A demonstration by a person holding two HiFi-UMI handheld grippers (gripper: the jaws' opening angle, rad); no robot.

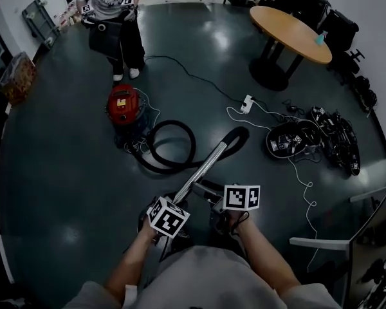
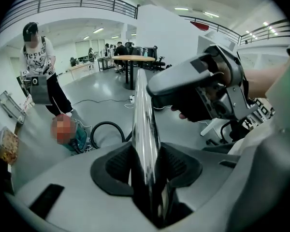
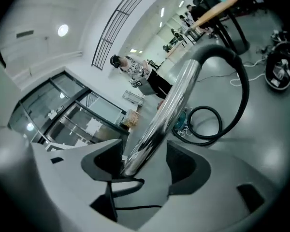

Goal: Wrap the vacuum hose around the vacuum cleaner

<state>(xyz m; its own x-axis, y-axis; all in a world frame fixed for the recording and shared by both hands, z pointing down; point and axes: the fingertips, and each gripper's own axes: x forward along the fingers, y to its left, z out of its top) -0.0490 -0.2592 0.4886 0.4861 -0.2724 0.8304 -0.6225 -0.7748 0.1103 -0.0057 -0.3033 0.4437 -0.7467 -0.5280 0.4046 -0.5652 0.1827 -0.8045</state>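
A: How does the hose (image 3: pixel 245 93) look?

B: It is black, thick and smooth-looking. It lies on the dark floor (image 1: pixel 64 172) in one open loop, then rises to the bent black end of a shiny metal tube (image 1: pixel 206 166).

A: Where is it in relation to the vacuum cleaner (image 1: pixel 123 103)?

B: The loop lies just beside it on the floor, on the side towards the camera. It is not around the body. The vacuum cleaner is a small canister with a red lid and a dark blue-green base.

A: What are the jaws doing?

B: The left gripper (image 2: pixel 146 163) holds the tube. Both dark pads press on it and the tube runs straight out between them. The right gripper (image 3: pixel 145 161) has its jaws wide. The tube passes between them and leans on one pad, with a clear gap to the other.

A: What are the counts?

B: There is one vacuum cleaner, one hose, one tube and two grippers, both low on the tube and close together. There is also one person (image 1: pixel 112 5) standing beyond the vacuum cleaner. One round wooden table (image 1: pixel 289 29) and one white power strip (image 1: pixel 247 102) are on the right side. A heap of black gear (image 1: pixel 293 140) with cords is near the power strip, and I cannot count its pieces.
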